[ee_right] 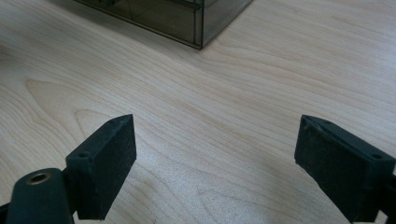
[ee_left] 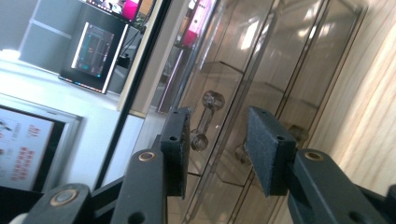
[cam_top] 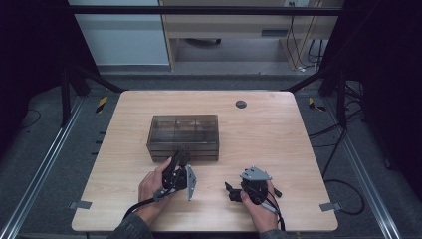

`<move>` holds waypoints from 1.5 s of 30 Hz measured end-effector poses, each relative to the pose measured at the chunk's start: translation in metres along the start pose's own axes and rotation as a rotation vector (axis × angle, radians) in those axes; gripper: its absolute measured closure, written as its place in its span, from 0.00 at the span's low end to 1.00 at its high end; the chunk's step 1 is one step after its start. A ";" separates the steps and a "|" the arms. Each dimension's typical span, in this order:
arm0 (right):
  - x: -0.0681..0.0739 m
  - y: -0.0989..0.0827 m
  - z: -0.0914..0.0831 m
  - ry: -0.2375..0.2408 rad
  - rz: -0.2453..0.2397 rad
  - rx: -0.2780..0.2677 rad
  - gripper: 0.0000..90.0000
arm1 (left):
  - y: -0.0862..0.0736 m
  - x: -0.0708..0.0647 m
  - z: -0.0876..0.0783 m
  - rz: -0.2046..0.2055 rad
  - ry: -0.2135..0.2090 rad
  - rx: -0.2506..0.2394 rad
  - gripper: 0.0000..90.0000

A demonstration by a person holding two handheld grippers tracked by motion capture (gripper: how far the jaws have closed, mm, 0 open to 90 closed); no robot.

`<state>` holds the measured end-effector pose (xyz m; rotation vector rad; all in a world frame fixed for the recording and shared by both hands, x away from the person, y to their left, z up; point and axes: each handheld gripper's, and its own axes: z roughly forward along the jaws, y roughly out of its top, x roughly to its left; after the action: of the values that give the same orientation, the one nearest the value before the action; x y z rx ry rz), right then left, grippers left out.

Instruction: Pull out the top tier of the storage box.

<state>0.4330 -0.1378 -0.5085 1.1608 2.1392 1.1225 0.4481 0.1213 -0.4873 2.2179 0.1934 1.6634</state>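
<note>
Smoky clear plastic drawer box (cam_top: 183,137) sits mid-table (cam_top: 278,149). My left gripper (ee_left: 217,140), at its six o'clock edge, holds its jaws apart around a drawer's clear knob (ee_left: 200,140), not yet pinching. My right gripper (cam_top: 234,191) rests at four o'clock, jaws wide open, holding nothing.

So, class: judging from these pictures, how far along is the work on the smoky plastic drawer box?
Done: the left gripper has reached the drawer box, its jaws either side of a clear drawer handle. In hand: taking hold; the pads do not yet press on it. Left: every drawer looks shut, so pulling one open probably remains. The right gripper rests open on the table.
</note>
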 end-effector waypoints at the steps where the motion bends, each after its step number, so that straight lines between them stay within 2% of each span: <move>1: 0.000 0.000 0.000 0.001 0.005 0.002 0.14 | 0.000 0.000 0.001 0.017 0.003 0.012 0.67; 8: 0.000 0.000 0.000 0.001 -0.001 0.003 0.15 | 0.010 0.000 0.003 0.097 0.047 0.017 0.70; 11: 0.000 0.000 0.000 0.003 0.002 0.003 0.16 | 0.011 -0.001 0.004 0.115 0.049 0.035 0.72; 13: 0.000 0.000 0.000 0.004 0.001 0.002 0.16 | 0.010 -0.003 0.006 0.120 0.057 0.030 0.73; 14: 0.000 0.000 0.000 0.005 0.003 0.002 0.16 | 0.011 -0.003 0.006 0.130 0.054 0.049 0.73; 16: 0.000 0.000 0.000 0.006 0.001 0.003 0.16 | 0.010 -0.004 0.008 0.137 0.052 0.056 0.74; 25: 0.000 0.000 0.000 0.007 -0.004 0.002 0.17 | 0.011 -0.008 0.012 0.190 0.082 0.058 0.75; 37: 0.000 0.000 0.000 0.010 -0.008 0.003 0.18 | 0.012 -0.013 0.014 0.239 0.107 0.067 0.78; 45: 0.000 0.000 0.000 0.010 -0.007 0.003 0.18 | 0.013 -0.013 0.015 0.236 0.116 0.076 0.83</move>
<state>0.4329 -0.1374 -0.5086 1.1501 2.1515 1.1245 0.4568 0.1019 -0.4979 2.2742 0.0244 1.9411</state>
